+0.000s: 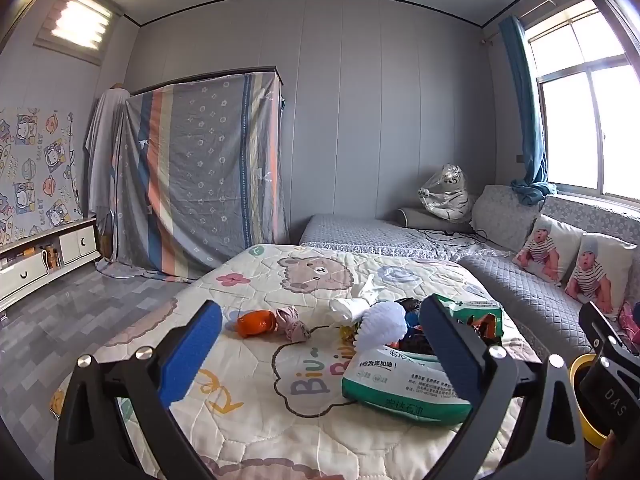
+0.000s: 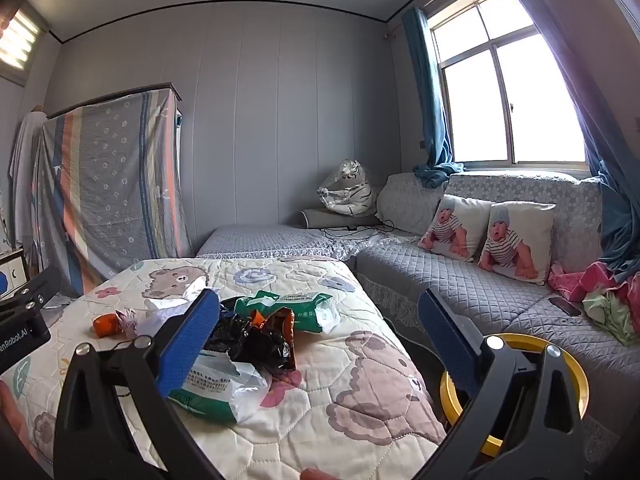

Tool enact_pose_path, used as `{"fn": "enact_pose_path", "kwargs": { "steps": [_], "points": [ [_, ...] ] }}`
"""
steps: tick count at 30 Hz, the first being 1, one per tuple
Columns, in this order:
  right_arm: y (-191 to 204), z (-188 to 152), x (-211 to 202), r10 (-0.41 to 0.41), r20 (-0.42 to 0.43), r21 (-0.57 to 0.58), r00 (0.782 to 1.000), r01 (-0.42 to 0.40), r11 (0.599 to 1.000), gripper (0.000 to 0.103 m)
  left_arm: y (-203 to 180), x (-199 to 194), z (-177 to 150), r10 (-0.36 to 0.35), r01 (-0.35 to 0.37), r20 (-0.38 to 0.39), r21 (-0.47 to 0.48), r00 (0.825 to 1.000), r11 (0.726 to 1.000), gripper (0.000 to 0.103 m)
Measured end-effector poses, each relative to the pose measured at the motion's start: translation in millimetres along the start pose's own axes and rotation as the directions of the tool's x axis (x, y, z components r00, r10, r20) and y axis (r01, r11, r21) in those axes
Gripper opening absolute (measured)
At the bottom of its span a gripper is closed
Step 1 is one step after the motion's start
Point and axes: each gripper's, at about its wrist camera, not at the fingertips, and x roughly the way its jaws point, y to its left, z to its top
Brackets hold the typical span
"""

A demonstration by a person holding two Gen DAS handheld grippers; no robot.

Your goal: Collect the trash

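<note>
Left wrist view: the left gripper (image 1: 320, 354) hangs over the quilt (image 1: 248, 412) with its blue pads spread wide and nothing between them. Past its right finger lies a green and white plastic wrapper (image 1: 396, 388), flat on the quilt and just beside the pad. Behind that wrapper sits a heap of trash: a crumpled black bag (image 1: 412, 340), a white paper ball (image 1: 380, 326), a second green wrapper (image 1: 476, 310) and some white tissue (image 1: 352, 304). Left of the heap, apart from it, are an orange wrapper (image 1: 254, 322) and a small pinkish crumpled scrap (image 1: 294, 322), which touch each other. At the right edge the other tool's black body shows above a yellow-rimmed bin (image 1: 580, 396).

Right wrist view: the right gripper (image 2: 320, 344) is also wide open and empty, held above the near right part of the quilt (image 2: 352, 400). Its left finger overlaps the green and white wrapper (image 2: 216, 388) and the black bag (image 2: 256, 340); whether it touches them cannot be told. The second green wrapper (image 2: 296, 308) lies behind the bag. Its right finger stands in front of the yellow-rimmed bin (image 2: 516, 392), which sits on the floor between the bed and the grey sofa (image 2: 460, 280). Two baby-print cushions (image 2: 488, 232) lean on the sofa back under the window (image 2: 508, 96).
</note>
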Motion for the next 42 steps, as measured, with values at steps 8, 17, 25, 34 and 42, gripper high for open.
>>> {"fn": "enact_pose_path", "kwargs": {
  "steps": [8,17,25,34,42],
  "points": [
    [-0.6,-0.1,0.1,0.001,-0.001,0.001,1.000,-0.001,1.000,0.095,-2.5,3.1,-2.9,0.000,0.000,-0.002,0.000,1.000,1.000,0.096],
    [-3.2,-1.7,0.1,0.000,-0.003,0.002,1.000,0.000,1.000,0.095,-4.6,4.5,-6.1,0.000,0.000,-0.005,-0.001,1.000,1.000,0.096],
    [-4.1,-2.3,2.5,-0.001,-0.002,0.003,1.000,0.001,1.000,0.095,-4.0,5.1,-4.6,0.001,-0.001,-0.008,-0.004,1.000,1.000,0.096],
    [-2.7,-1.2,3.9,-0.002,0.000,0.004,1.000,0.002,1.000,0.095,-4.6,5.2,-4.5,0.002,-0.002,-0.009,-0.004,1.000,1.000,0.096],
    [-2.9,-0.9,3.4,-0.002,-0.001,0.004,1.000,0.002,1.000,0.095,-1.7,5.6,-7.5,-0.001,0.001,-0.012,-0.004,1.000,1.000,0.096]
  ]
}}
